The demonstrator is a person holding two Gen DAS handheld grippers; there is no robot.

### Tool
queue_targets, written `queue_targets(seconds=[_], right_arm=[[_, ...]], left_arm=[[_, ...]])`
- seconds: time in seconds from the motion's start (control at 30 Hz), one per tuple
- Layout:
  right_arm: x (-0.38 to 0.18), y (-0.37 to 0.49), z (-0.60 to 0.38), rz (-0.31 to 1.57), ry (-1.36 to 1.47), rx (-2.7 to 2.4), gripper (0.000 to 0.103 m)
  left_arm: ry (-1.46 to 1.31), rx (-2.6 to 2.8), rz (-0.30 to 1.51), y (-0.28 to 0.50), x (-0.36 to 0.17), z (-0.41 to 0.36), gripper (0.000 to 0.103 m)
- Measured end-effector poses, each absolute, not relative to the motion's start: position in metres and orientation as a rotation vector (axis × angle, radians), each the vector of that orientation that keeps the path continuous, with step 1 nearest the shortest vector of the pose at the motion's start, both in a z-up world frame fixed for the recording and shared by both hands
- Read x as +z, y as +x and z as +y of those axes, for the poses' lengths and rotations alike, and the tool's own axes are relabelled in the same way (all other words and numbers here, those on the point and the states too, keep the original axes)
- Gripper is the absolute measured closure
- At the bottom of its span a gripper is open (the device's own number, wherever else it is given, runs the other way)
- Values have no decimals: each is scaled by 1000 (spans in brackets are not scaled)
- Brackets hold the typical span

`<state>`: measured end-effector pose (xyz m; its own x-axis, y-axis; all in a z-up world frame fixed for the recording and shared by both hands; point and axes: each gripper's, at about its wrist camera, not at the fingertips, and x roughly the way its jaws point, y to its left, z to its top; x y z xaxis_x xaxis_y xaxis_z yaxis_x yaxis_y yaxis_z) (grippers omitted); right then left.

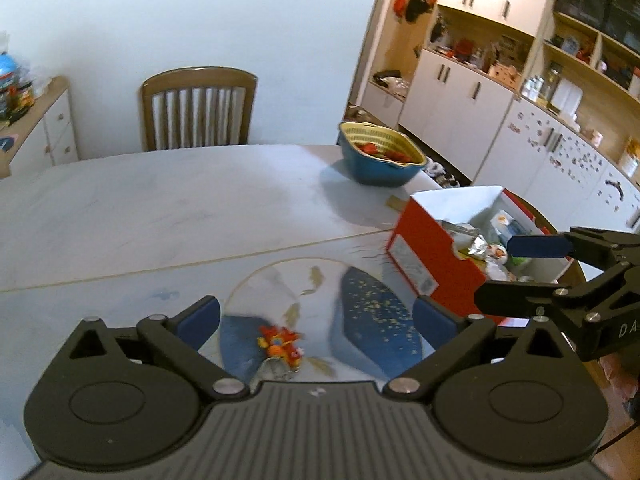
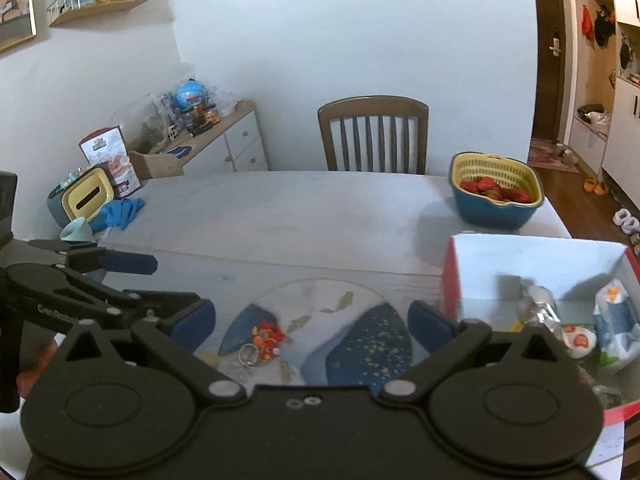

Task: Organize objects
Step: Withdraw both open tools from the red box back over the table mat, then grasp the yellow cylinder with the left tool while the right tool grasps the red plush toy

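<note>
Left gripper (image 1: 316, 320): hanging wide open with nothing between its blue pads, aiming down at the near edge of the bench (image 1: 160, 208).
Right gripper (image 2: 312, 322): also standing wide open and empty, hovering just beside the left one.
Toy keychain (image 1: 280, 346): a small red and orange trinket on a metal ring, lying loose on the round blue-patterned mat (image 1: 372, 312), roughly between the left gripper's pads but not touched.
Red box (image 1: 424, 256): sitting open just right of the mat, already holding wrapped packets and small items.
Blue basket (image 1: 380, 156): standing further back near the right edge, with a yellow strainer insert and red fruit inside.
Chair (image 1: 198, 108): pushed in at the far side.
Step in hand: judging by the open jaws, the person is lining up to pick the keychain.
Next move: lowering one gripper over the trinket, closing on its body rather than the thin ring, then probably carrying it to the red box.
</note>
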<state>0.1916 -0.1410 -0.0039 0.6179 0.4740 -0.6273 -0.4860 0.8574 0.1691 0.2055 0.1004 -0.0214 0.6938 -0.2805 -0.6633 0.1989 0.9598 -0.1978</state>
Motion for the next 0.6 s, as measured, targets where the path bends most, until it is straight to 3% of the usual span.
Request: queue_targets(seconds=[0.6], right_arm=[[-48, 219, -60, 786, -75, 582, 1]], left_arm=[[-108, -117, 772, 192, -74, 169, 0]])
